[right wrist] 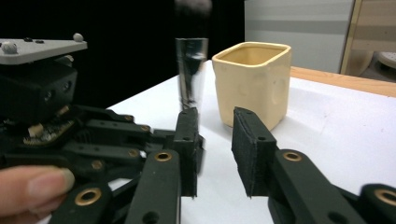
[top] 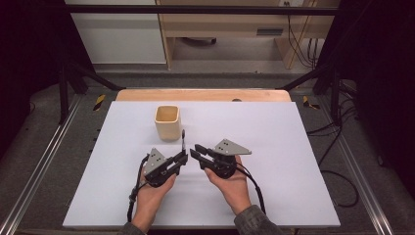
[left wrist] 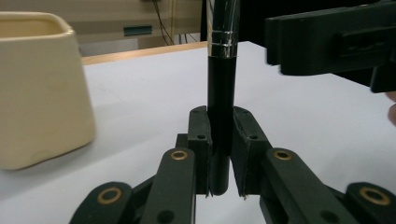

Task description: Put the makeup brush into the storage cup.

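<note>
A black-handled brush (top: 183, 139) with a silver collar stands upright just in front of a cream square cup (top: 168, 122). My left gripper (top: 185, 157) is shut on its lower handle. In the left gripper view the pads (left wrist: 199, 135) clamp the black handle (left wrist: 219, 84), with the cup (left wrist: 37, 93) to the left. My right gripper (top: 195, 151) faces it from the right, close beside, and stands open. In the right gripper view nothing lies between its jaws (right wrist: 215, 116); the brush (right wrist: 191, 74) rises just beyond its left finger, and the cup (right wrist: 254, 79) stands behind.
Everything rests on a white board (top: 293, 147) over a wooden table edge (top: 205, 94). Metal frame rails (top: 44, 161) run along both sides, and cables (top: 337, 142) lie on the floor at the right. The other gripper's body (right wrist: 37, 93) shows at the left of the right gripper view.
</note>
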